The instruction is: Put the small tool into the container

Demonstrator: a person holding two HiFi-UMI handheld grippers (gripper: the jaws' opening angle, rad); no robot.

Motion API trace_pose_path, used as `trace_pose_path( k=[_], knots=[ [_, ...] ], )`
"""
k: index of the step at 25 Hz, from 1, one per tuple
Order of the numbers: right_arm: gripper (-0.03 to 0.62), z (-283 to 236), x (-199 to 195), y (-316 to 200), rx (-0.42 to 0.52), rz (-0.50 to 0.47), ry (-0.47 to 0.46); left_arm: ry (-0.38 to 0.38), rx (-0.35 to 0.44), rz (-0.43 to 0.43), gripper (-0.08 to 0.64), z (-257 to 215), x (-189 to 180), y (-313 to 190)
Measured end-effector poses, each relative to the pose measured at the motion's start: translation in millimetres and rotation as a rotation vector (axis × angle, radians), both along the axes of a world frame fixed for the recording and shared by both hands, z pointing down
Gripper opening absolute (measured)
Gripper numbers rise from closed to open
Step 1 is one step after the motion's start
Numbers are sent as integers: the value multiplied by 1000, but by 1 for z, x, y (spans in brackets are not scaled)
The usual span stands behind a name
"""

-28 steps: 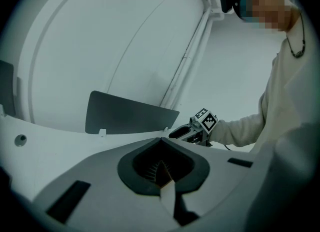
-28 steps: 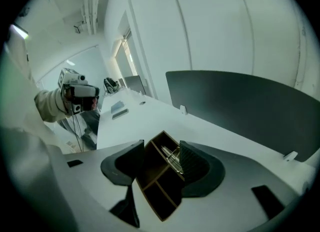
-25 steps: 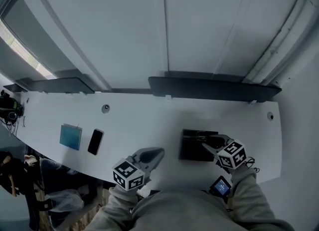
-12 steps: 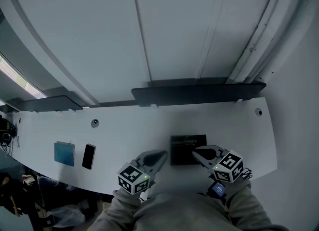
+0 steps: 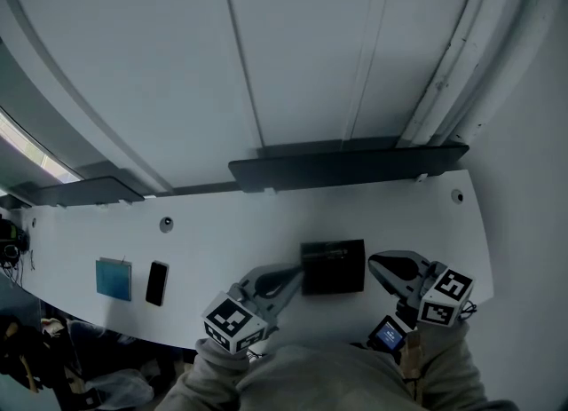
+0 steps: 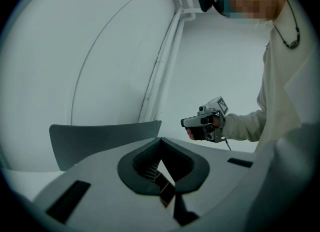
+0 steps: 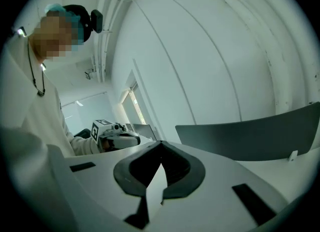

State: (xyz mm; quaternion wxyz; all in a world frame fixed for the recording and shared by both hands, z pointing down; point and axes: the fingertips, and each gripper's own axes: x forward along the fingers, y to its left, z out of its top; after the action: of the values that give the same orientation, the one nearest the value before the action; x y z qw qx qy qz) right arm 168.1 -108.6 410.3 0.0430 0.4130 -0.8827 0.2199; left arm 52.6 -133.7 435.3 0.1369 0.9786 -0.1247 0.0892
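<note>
Your right claw (image 5: pixel 382 264) is closed and empty, just right of the black container (image 5: pixel 333 269) on the desk (image 5: pixel 222 227). Your left claw (image 5: pixel 291 274), closed too, points at the container's left edge.

Dim bluish light, fisheye-warped edges

White counter (image 5: pixel 222 223) bearing a black container (image 5: pixel 308 276), a black phone (image 5: pixel 156 282) and a light-blue pad (image 5: pixel 114 278). Left tool (image 5: pixel 295 270) and right tool (image 5: pixel 373 262): grey bodies, dark inner linings, each with a cube of black-and-white square markers. Sleeves (image 5: pixel 444 367) off-white.
</note>
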Motion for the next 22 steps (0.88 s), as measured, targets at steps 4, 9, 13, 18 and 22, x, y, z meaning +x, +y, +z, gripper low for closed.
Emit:
trace_pose_path(
  k=[4,9,13,18,22],
  knots=[
    [21,-18,-5,2,41,-7,4,-26,41,0,2,-4,-1,-2],
    [21,-20,-5,0,63,-9,17,-11,32,13,2,-3,1,0],
    [20,-24,-4,-7,85,-7,37,-11,29,7,2,0,1,-2],
    [20,-27,-3,-8,91,1,35,-23,59,6,2,-3,2,-2],
    [20,-22,-2,-7,78,-5,45,-24,52,10,2,-1,0,0]
  ],
)
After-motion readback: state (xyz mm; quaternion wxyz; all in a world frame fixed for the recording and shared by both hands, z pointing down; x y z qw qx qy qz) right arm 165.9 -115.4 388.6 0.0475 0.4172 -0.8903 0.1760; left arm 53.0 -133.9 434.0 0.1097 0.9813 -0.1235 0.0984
